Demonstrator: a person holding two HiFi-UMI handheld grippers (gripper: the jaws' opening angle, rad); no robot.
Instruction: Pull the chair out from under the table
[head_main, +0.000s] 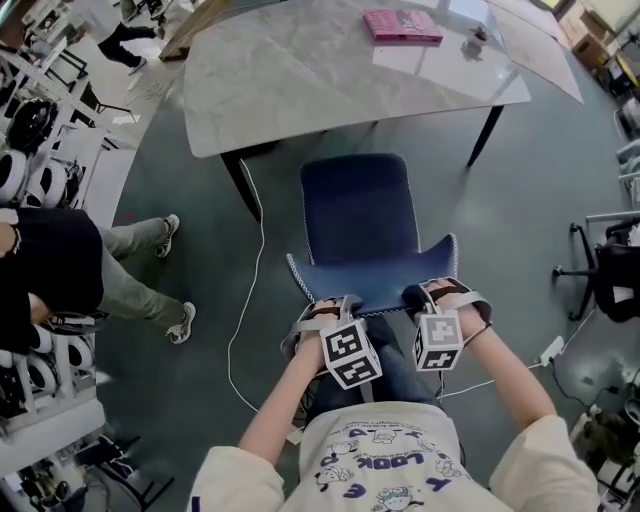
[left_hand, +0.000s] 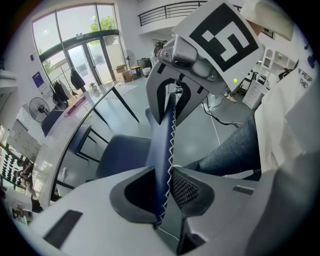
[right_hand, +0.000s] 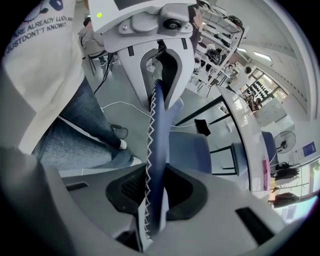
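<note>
A dark blue chair (head_main: 355, 205) with white stitching stands in front of me, its seat just clear of the near edge of the grey marble table (head_main: 300, 70). Both grippers clamp the top edge of its backrest (head_main: 375, 275). My left gripper (head_main: 325, 310) is shut on the left part and my right gripper (head_main: 435, 295) on the right part. In the left gripper view the stitched backrest edge (left_hand: 165, 150) runs between the pads of the left gripper (left_hand: 167, 192). The right gripper view shows the same edge (right_hand: 157, 130) pinched in the right gripper (right_hand: 152, 195).
A pink book (head_main: 402, 25) lies on the table's far side. A seated person's legs (head_main: 140, 270) stretch out at the left beside shelves of helmets (head_main: 25, 150). A white cable (head_main: 245, 300) trails over the floor left of the chair. A black office chair (head_main: 605, 270) stands at the right.
</note>
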